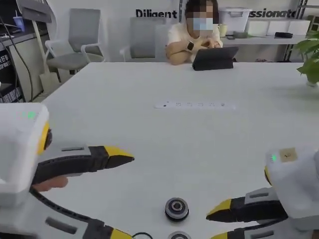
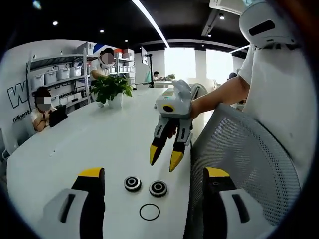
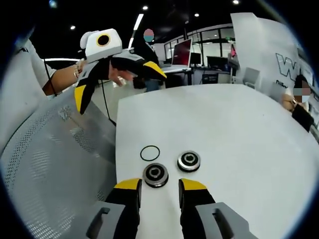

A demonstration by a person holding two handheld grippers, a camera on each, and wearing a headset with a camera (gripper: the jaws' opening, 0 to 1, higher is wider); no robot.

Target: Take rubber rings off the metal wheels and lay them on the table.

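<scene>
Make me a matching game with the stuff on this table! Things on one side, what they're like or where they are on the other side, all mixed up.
Things:
1. rubber ring
2. left hand-held gripper
3. tablet
4. plant

Descriptions:
A. has green leaves
B. stands at the far edge of the table
C. lies flat beside the two metal wheels
D. jaws wide apart

Pairs: 1-C, 2-D, 3-B, 4-A.
</scene>
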